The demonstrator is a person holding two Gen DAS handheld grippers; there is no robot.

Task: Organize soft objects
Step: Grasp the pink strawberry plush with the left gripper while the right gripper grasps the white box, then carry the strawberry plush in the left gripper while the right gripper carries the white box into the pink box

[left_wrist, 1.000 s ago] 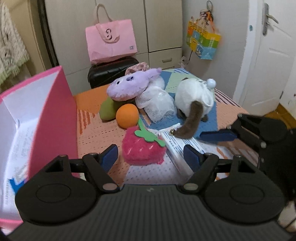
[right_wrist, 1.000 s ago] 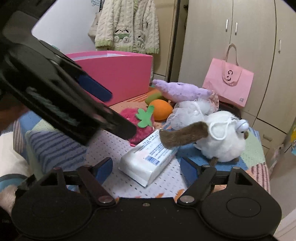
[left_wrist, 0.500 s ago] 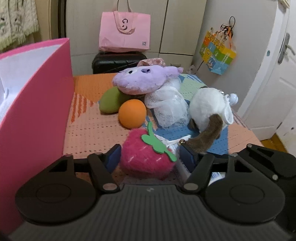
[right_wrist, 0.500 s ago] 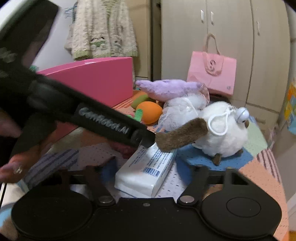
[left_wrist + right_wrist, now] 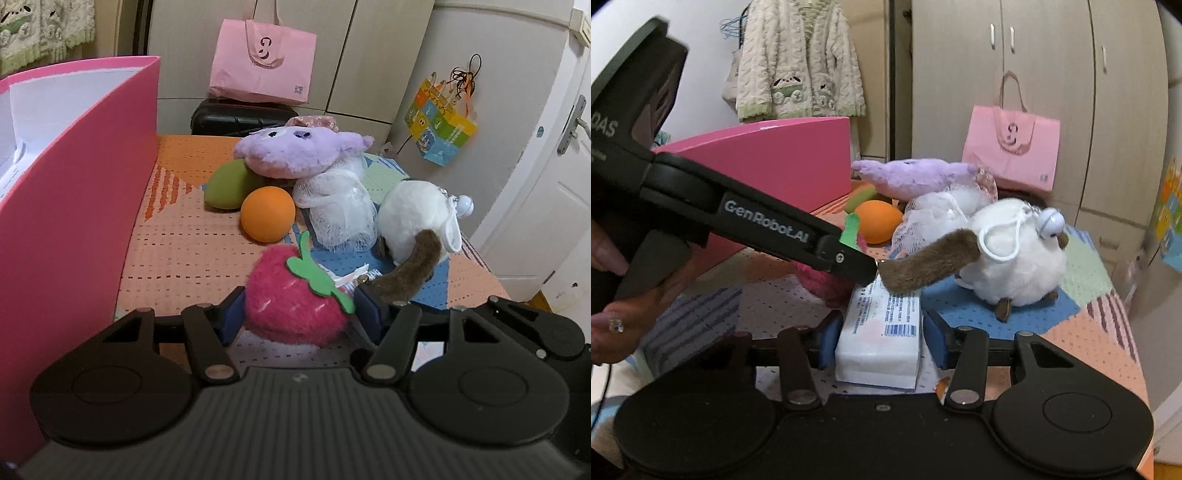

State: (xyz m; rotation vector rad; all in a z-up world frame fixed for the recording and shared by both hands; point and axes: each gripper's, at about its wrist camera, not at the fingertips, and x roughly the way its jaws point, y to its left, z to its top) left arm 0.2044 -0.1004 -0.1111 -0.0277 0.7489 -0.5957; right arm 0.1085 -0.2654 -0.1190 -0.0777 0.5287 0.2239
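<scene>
Closing my left gripper [image 5: 297, 314] on the plush strawberry [image 5: 295, 295] and my right gripper [image 5: 879, 338] around the tissue pack [image 5: 882, 332], I judge sorting barely begun: beyond them, every toy lies outside the pink box [image 5: 74, 177].

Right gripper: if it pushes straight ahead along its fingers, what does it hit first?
The white tissue pack already lies between the right gripper fingers, so it meets that first. Beyond it, probably the white plush's brown tail, though depth is unclear.
</scene>
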